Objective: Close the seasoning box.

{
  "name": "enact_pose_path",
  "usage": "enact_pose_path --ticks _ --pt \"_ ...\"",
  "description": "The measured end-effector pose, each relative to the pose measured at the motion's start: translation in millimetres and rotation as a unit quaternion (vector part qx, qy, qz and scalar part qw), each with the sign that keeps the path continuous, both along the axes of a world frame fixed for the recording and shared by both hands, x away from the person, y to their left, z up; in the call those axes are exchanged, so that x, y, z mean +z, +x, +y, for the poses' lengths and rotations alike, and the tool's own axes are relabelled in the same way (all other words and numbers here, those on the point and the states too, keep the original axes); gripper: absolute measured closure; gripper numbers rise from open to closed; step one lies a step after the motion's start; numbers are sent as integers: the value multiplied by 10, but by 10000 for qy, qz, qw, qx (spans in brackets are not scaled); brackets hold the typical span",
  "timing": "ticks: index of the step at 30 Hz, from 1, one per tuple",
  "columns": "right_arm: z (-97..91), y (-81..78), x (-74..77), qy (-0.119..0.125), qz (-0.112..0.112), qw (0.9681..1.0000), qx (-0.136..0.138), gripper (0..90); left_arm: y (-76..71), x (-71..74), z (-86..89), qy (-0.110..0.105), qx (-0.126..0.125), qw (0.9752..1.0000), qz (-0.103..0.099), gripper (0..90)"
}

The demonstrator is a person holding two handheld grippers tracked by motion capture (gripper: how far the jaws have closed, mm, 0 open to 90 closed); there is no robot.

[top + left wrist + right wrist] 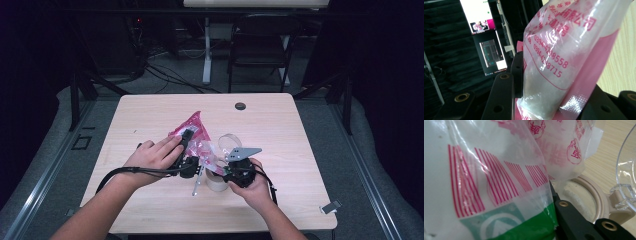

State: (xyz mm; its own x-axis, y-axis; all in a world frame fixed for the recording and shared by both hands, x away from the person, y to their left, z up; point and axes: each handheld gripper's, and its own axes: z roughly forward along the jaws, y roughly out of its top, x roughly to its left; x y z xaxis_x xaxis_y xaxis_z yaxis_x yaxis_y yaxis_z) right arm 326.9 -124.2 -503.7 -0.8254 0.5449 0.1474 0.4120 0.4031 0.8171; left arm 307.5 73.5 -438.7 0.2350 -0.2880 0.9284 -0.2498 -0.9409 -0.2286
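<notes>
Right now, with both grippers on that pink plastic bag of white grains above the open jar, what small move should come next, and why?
Probably tip the pink plastic bag of white grains a little further, since its mouth hangs just over the beige-rimmed open jar. The left gripper and right gripper both pinch the bag.

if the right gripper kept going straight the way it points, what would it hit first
Most likely the plastic bag, already pressed against the right gripper at its jaws; the open jar sits just behind it, though depth is hard to judge.
</notes>
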Motion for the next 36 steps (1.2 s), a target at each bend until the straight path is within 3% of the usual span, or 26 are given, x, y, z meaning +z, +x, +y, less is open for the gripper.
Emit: enact_pose_path --ticks 17,27,34,36 --pt "0 -2 4 -22 -1 10000 23 900 -2 8 -2 -7 -7 10000 -6 674" --pt "4 -22 29 -16 -13 10000 30 900 24 -28 63 -331 87 9993 169 681" --pt "5 -32 46 22 -32 10000 35 900 41 -91 128 -550 232 9976 343 691" --pt "7 -38 55 64 -40 10000 20 900 40 -116 149 -702 270 9965 363 695"
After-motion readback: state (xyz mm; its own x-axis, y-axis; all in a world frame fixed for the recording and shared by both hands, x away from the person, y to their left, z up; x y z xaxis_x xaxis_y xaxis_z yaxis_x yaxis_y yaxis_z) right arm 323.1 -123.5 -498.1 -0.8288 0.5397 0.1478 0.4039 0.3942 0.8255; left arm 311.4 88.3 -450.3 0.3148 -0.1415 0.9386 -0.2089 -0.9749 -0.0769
